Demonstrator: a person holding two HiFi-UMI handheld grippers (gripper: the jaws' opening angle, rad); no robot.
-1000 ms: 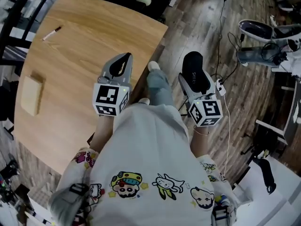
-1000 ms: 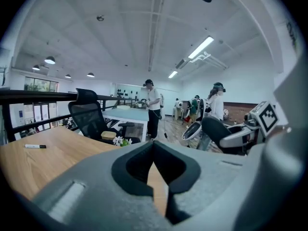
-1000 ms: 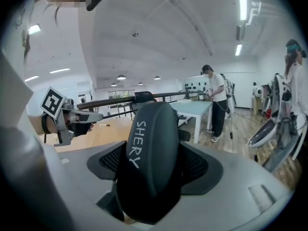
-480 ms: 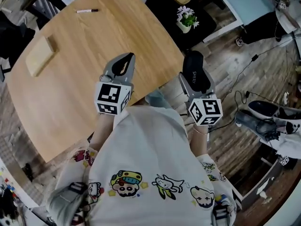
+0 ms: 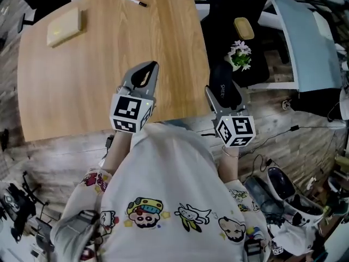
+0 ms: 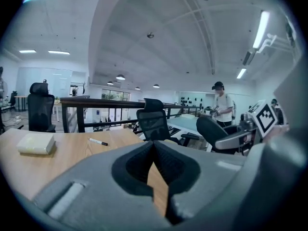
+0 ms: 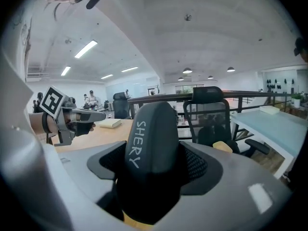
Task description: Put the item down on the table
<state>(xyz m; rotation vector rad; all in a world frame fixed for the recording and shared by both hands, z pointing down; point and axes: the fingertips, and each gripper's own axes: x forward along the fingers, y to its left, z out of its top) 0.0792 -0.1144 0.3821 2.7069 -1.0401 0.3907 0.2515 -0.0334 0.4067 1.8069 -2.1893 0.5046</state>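
My right gripper [image 5: 224,94] is shut on a black oblong case [image 5: 225,86] with white lettering, which fills the space between its jaws in the right gripper view, case [image 7: 150,143]. It hangs just off the right edge of the wooden table [image 5: 82,81], above the floor. My left gripper [image 5: 147,67] is over the table's near right corner, jaws shut with nothing in them, the tips meeting in the left gripper view [image 6: 154,146]. The table top beneath both is bare wood.
A pale yellow block [image 5: 64,27] and a marker pen [image 5: 134,1] lie at the table's far side. Right of the table stand a small potted plant [image 5: 240,56], a yellow dish [image 5: 244,28] and a light blue desk [image 5: 311,42]. Office chairs [image 7: 209,114] and a railing stand beyond.
The whole head view has swung round: the table now lies ahead and to the left, and the plant and blue desk have come in at the right. Both grippers keep their place and grip.
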